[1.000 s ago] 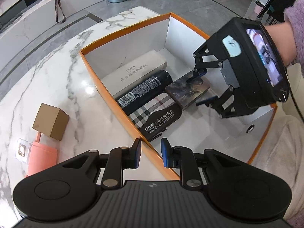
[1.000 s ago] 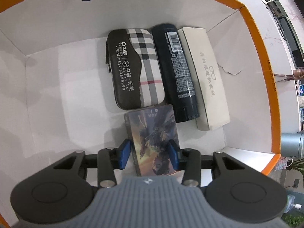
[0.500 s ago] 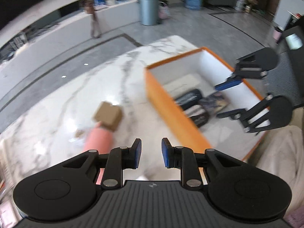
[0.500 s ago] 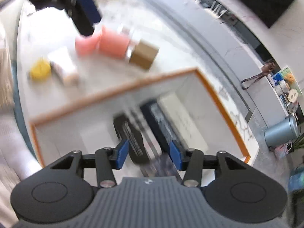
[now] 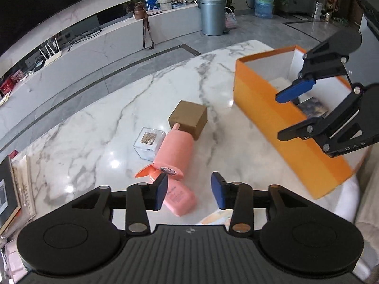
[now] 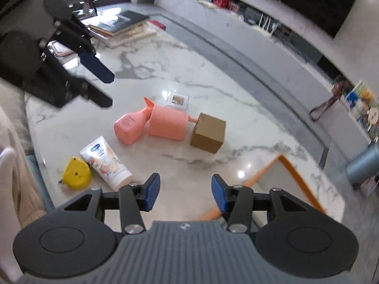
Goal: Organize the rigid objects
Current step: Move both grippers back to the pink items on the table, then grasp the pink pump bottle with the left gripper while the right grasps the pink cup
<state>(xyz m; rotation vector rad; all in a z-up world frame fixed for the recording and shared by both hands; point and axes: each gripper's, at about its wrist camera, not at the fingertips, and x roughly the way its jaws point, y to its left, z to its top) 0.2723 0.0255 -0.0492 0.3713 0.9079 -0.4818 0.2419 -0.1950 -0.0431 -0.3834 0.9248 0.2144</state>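
pink cylindrical case [image 5: 174,152] lying flat mid-desk, long axis running from brown cardboard box [image 5: 188,119] (touching at stub end) toward left gripper [image 5: 189,193]. pink spray bottle [image 5: 180,196] just beside near end, right under left fingers. clear cube [image 5: 148,143] beside it on far side. left gripper empty, jaws wide, directly above and nearer; likely next pick by judgement. right gripper [image 6: 182,193] empty, jaws wide, hovering near orange box [image 5: 279,127] at desk's right edge. cream tube [image 6: 105,162], yellow tape measure [image 6: 76,174] near front edge.
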